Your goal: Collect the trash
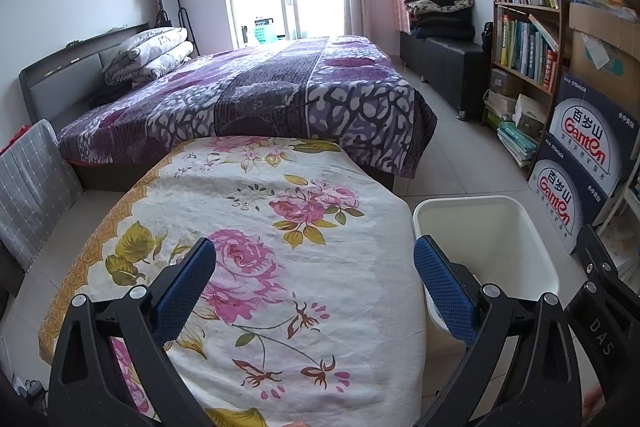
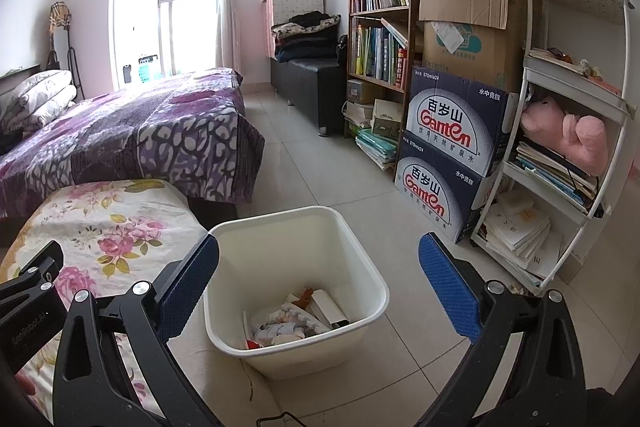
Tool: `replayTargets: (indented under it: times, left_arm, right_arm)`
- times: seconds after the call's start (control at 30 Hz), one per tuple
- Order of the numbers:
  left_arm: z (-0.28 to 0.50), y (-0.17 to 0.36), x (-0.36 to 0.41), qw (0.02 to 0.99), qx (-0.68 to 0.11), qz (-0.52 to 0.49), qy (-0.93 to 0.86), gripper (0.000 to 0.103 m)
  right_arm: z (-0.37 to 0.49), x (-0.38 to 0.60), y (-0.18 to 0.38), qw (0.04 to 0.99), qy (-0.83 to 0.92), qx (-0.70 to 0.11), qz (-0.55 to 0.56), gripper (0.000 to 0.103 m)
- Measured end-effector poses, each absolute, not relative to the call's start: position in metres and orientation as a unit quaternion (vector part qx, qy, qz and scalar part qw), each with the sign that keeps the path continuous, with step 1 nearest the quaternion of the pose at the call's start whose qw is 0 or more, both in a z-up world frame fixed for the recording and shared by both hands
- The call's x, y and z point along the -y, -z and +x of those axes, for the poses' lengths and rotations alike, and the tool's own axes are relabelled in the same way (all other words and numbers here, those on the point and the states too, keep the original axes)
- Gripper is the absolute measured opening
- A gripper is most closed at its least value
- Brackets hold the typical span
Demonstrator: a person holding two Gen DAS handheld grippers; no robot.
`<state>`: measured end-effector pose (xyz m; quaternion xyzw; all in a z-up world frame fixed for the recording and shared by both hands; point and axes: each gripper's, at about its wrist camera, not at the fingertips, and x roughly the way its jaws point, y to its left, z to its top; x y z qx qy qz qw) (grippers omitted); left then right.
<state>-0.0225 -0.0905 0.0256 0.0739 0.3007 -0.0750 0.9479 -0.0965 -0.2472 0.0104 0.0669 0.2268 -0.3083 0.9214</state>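
Bedroom, flowered cloth under my left tongs | both released, empty | right tongs above bin | trash inside, seemingly all | risk: nudging bin over.

Readable print: water cartons and gripper bodies.

Two stacked dark-blue cardboard cartons, upper and lower, at about 3 o'clock from the white plastic bin, each carry a white arch with "百岁山" above red "Ganten"; "570ml×24" runs along their top-left edges. The same cartons repeat the logo in the left wrist view. A black gripper body at 4 o'clock reads "DAS"; another at 8 o'clock reads "GenRobot.AI". Book spines are too small to read.
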Motion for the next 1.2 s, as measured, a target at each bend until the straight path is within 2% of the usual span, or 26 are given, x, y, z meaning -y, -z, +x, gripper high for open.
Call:
replayTargets:
  times: [1.2]
  left_arm:
    - [-0.021, -0.025, 0.094, 0.943, -0.309, 0.069, 0.098, 0.096]
  right_arm:
    - [-0.094, 0.254, -0.003, 0.917, 0.3, -0.253, 0.077, 0.096]
